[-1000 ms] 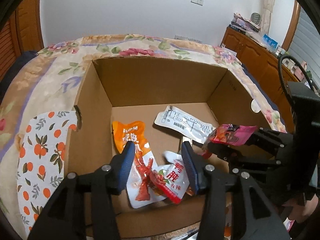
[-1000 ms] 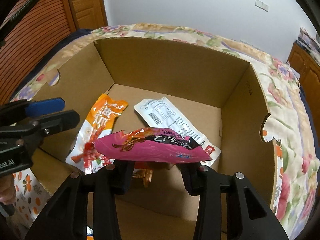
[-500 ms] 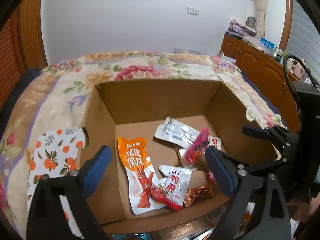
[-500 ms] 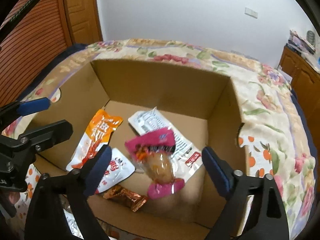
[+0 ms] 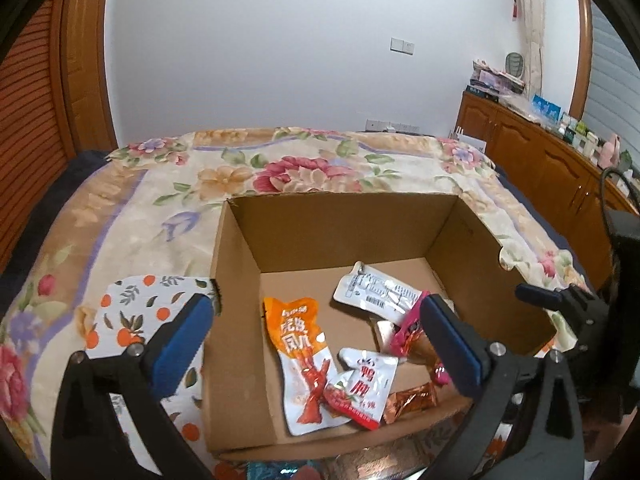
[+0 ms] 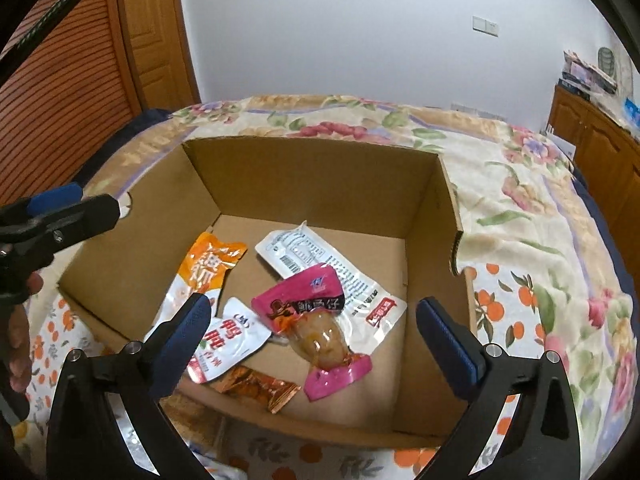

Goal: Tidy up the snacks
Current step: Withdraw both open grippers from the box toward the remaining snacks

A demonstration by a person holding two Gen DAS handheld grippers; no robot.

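Five packets logged in the cardboard box, centre frame.
We opened the left gripper and right gripper; jaws were still widening, the pink packet dropped among them.

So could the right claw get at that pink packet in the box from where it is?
Probably yes. The right claw is wide open and empty above the open-topped box, and the pink packet lies on top of the other snacks, almost straight ahead. Nothing covers it; the left claw stays off to the side.
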